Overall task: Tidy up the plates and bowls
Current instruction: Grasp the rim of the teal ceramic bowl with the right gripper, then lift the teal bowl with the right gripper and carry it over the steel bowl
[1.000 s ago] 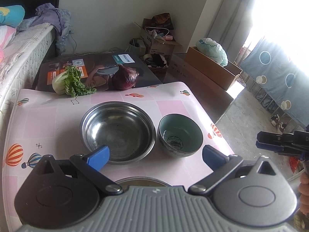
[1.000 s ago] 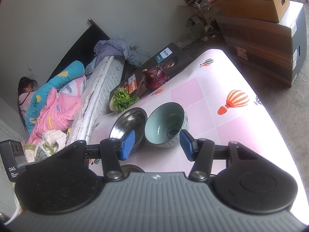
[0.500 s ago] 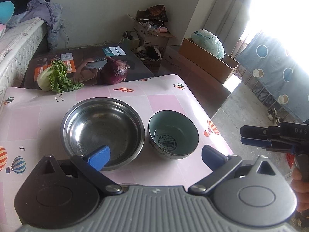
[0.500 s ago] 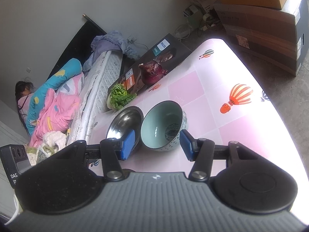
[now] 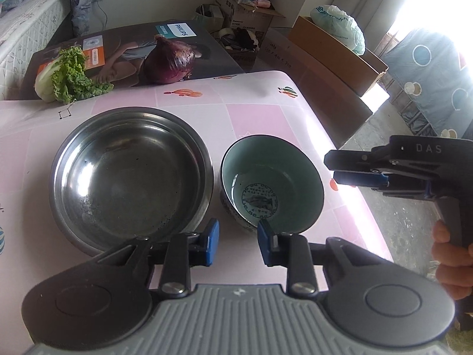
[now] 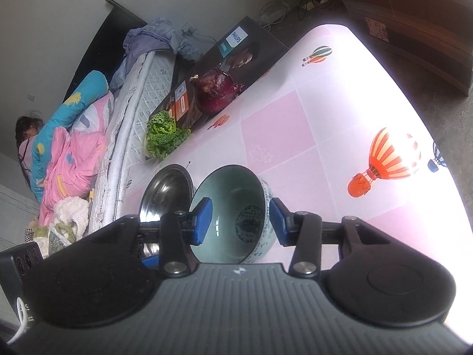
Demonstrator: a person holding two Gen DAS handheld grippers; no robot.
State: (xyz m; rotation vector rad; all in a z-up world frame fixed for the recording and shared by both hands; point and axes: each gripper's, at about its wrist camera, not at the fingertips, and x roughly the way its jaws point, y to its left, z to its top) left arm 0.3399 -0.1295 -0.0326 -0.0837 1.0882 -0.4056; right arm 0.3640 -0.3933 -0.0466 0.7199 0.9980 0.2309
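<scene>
On the pink balloon-print table stand a wide steel bowl (image 5: 130,174) and, right beside it, a green ceramic bowl (image 5: 272,183) with a dark stamp inside. My left gripper (image 5: 238,242) hovers over the near side where the two bowls meet. Its jaws are closing, and its right fingertip shows over the ceramic bowl's near rim with no pad pressing. My right gripper (image 5: 340,167) comes in from the right, just off that bowl. In the right wrist view its jaws (image 6: 239,222) are closing too, with the ceramic bowl (image 6: 233,207) seen between them, untouched; the steel bowl (image 6: 165,189) lies left.
A red onion (image 5: 170,59) and a lettuce (image 5: 66,75) lie at the table's far edge against a dark printed box (image 5: 127,41). Cardboard boxes (image 5: 334,47) stand beyond on the right. A bed with a person lying under a pink quilt (image 6: 71,151) runs along the left.
Both grippers have dropped and closed in on the bowls. The left jaws have narrowed greatly, the right jaws slightly. The right gripper has moved in toward the ceramic bowl.
</scene>
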